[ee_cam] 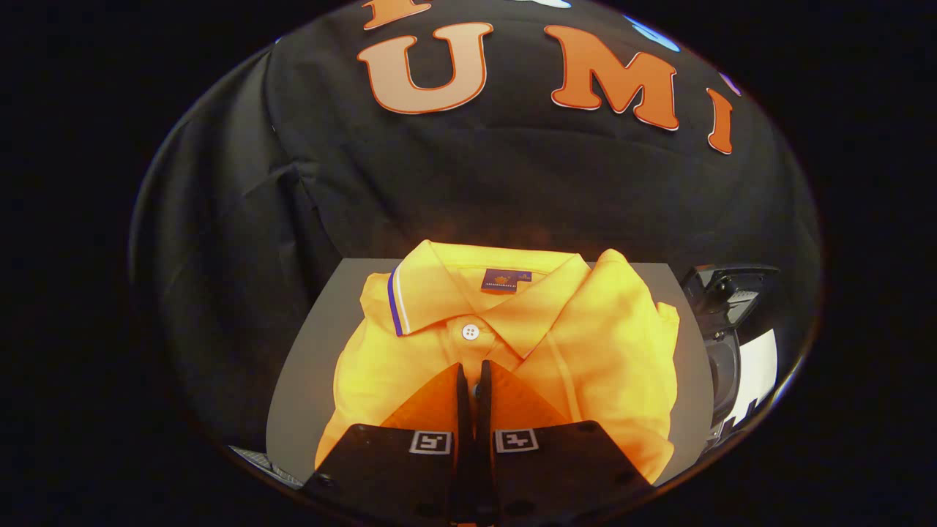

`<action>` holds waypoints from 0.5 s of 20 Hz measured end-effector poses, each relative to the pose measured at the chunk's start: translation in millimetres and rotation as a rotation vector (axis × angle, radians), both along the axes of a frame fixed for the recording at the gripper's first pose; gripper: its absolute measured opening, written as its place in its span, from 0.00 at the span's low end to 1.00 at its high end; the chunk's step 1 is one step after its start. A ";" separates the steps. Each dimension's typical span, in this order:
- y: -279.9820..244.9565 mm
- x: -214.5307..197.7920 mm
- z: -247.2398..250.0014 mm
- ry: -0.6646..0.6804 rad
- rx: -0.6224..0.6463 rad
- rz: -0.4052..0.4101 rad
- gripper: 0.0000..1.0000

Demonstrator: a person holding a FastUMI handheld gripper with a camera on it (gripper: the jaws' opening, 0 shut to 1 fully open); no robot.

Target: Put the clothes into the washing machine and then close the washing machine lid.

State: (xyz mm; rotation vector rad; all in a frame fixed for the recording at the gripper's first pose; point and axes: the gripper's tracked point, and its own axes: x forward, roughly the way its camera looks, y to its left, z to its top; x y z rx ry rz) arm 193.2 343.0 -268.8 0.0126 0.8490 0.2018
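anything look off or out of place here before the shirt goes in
Nothing stands out. The orange polo shirt lies neatly folded on the grey table, collar buttoned, no spill or damage. The tongs are nearly closed over its front, though a pinch on the fabric can't be confirmed. The washing machine sits beside the table.

Grey table (307, 380) with a flat matte top carries the load. One folded orange polo shirt (600, 344) lies directly on it, covering most of the surface, collar toward 12 o'clock, white button at the placket. Bare table strips show at 9 and 3 o'clock of the shirt. Washing machine (721, 329) sits past the table's 3 o'clock edge.
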 end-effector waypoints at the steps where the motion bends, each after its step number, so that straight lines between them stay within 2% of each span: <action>1: -0.6 0.3 1.4 -0.017 0.007 0.001 0.08; 10: -18.4 7.0 49.9 -0.181 0.080 -0.007 0.08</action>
